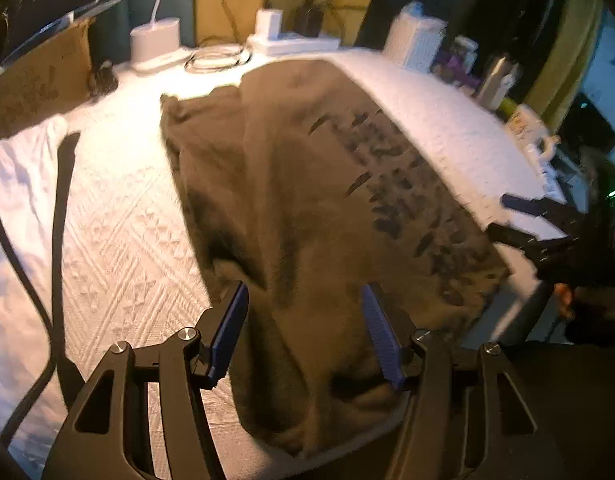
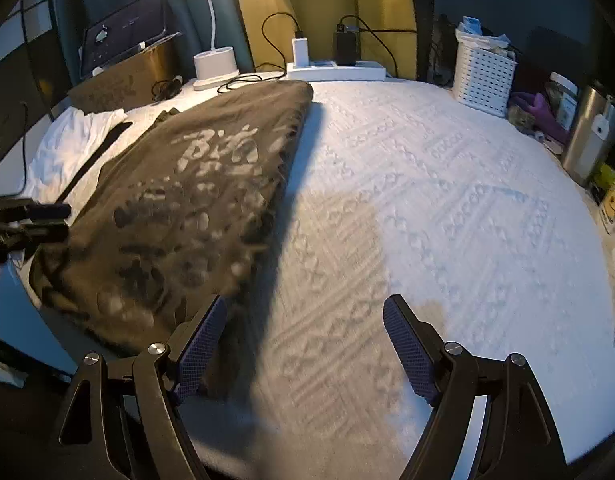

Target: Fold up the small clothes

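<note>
A brown T-shirt (image 1: 307, 200) with dark print lies lengthwise on the white textured bed cover (image 1: 123, 248), its left part folded over the middle. My left gripper (image 1: 304, 288) hovers open over the shirt's near end, with cloth below the blue pads (image 1: 231, 332) but nothing pinched. In the right wrist view the shirt (image 2: 195, 200) lies to the left, and my right gripper (image 2: 305, 300) stands open over bare cover (image 2: 427, 200), its left finger beside the shirt's right edge. Each gripper shows in the other's view: right gripper (image 1: 499, 215), left gripper (image 2: 65, 221).
A white garment (image 2: 67, 144) with a black strap (image 1: 61, 200) lies left of the shirt. Along the back stand a lamp base (image 2: 215, 66), a power strip (image 2: 335, 70) with chargers, a white basket (image 2: 483, 76) and a cardboard box (image 2: 123, 80). A steel bottle (image 2: 591, 132) stands at the right edge.
</note>
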The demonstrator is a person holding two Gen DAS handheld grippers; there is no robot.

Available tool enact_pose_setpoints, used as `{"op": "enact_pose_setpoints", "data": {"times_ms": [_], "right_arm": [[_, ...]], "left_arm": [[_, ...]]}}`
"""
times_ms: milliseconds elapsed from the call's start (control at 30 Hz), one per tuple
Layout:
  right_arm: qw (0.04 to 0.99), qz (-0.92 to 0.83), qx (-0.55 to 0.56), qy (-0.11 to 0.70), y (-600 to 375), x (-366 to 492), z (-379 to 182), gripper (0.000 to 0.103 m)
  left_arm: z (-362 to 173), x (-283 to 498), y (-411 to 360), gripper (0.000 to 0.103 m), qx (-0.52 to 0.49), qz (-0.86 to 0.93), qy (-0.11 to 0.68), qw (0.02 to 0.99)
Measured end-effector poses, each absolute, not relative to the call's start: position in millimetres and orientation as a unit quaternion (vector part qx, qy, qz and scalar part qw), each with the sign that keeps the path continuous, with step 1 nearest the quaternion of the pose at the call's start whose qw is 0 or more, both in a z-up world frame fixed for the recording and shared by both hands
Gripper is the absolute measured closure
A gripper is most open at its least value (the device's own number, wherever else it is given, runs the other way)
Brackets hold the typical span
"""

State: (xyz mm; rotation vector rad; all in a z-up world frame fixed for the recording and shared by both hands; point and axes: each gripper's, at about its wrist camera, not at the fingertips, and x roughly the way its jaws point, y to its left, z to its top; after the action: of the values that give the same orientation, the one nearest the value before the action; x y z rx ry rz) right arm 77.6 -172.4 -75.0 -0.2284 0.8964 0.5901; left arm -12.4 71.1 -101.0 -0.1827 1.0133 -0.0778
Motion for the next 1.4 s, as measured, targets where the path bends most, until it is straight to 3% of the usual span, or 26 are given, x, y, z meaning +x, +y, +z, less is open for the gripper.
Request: {"op": "enact_pose_setpoints", "data": {"times_ms": [233,467,1000,1400], "right_arm": [[0.843,0.289,-0.142,0.431,-154.0,77.6,-93.1,0.021],[0.837,0.291,-0.144,0.44,-156.2,82.0,-86.8,0.021],[0.848,0.308,-0.144,0.406,-114.6,153.9,-54.9,0.021],[0.837,0.313,-0.142,0.425,-86.7,202.5,-69.3,0.021]], "left_arm": [[-109.8,-22.8,77.7,0.042,-0.116,-0.031,0.488,0.865],[-85.7,-25.8,105.1,0.042,-0.099,0.0,0.468,0.878],[-77.2,91.9,118.2,0.042,-0.117,-0.034,0.422,0.898],[-103.4,139.3,128.0,0.042,-0.098,-0.023,0.457,0.883]]}}
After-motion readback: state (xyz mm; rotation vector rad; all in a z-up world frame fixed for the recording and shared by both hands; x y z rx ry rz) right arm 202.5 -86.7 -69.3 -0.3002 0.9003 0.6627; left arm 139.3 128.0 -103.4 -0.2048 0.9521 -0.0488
